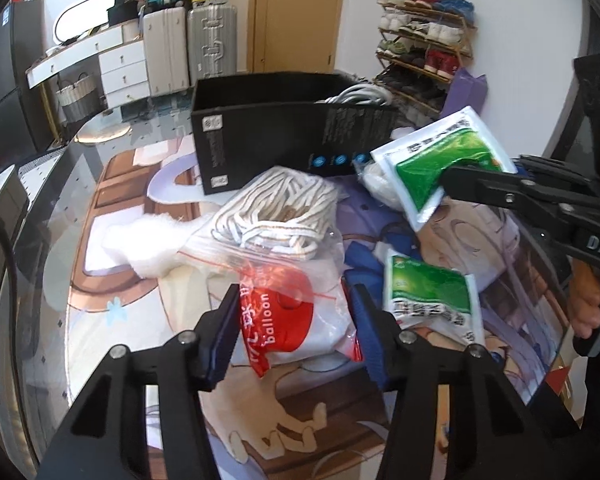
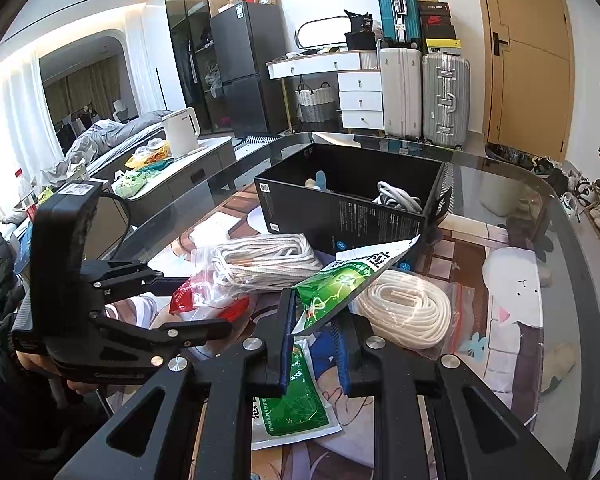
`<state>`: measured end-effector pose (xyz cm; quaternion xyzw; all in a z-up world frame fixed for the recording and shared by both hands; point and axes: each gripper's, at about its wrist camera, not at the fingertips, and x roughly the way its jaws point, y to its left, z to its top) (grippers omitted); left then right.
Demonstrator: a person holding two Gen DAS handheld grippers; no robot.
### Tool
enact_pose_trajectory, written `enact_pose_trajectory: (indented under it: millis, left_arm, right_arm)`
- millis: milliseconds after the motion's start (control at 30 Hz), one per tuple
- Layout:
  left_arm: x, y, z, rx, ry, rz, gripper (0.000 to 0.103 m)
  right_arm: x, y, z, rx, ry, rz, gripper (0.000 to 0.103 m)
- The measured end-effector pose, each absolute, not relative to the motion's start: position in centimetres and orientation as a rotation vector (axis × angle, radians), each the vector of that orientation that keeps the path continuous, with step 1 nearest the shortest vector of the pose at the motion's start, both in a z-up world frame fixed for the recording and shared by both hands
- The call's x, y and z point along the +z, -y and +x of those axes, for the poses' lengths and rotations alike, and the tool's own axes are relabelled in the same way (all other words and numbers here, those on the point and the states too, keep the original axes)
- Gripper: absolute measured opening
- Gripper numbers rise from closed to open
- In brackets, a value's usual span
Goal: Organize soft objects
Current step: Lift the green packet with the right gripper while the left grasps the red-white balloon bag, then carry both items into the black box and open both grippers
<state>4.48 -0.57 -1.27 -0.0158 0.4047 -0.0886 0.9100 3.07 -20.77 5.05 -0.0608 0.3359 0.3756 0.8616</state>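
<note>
**A:** While both rigs are over the glass table (image 2: 500, 168), status on the right gripper (image 2: 314, 344)?

**B:** Its fingers pinch a green-and-white packet (image 2: 340, 280), held off the table and tilted, far corner pointing at the black box (image 2: 340, 216). In the left wrist view the same packet (image 1: 440, 168) hangs at the right, near the box (image 1: 260, 140).

**A:** Left gripper (image 1: 294, 332)?

**B:** Fingers spread, one on each side of a clear zip bag (image 1: 300, 292) with red balloon print. Pads (image 1: 224, 332) sit just beside the bag; contact, can't tell. Not clamped.

**A:** Rest of the soft stuff?

**B:** Second green packet (image 1: 432, 296) lies flat on the table, right of the zip bag, near side. In the right wrist view it (image 2: 296, 404) sits below the right gripper's fingers. Striped rope bundle (image 1: 284, 212) lies just behind the zip bag, touching it. White stuffing (image 1: 140, 244) is left of that bundle. Coil of plain white rope (image 2: 404, 308) lies right of the held packet, on a clear bag.

**A:** Box contents?

**B:** Open top, far side of the table. Grey cord (image 2: 396, 196) inside at the right end, something blue (image 2: 320, 180) toward the left; can't identify it.
</note>
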Motion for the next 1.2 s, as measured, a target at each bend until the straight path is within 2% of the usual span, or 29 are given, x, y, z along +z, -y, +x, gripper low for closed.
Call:
enact_pose_trajectory:
  millis: [700,1200]
  left_arm:
    - [5.3,0.1,1.9,-0.207,-0.674,-0.073,0.053]
    - [6.4,-0.3,5.5,-0.167,-0.634,-0.046,0.053]
  right_arm:
    - [7.3,21.9,1.8,0.783,-0.629,-0.107,0.017]
    - [9.2,20.9,3.2,0.773,-0.597,-0.111,0.017]
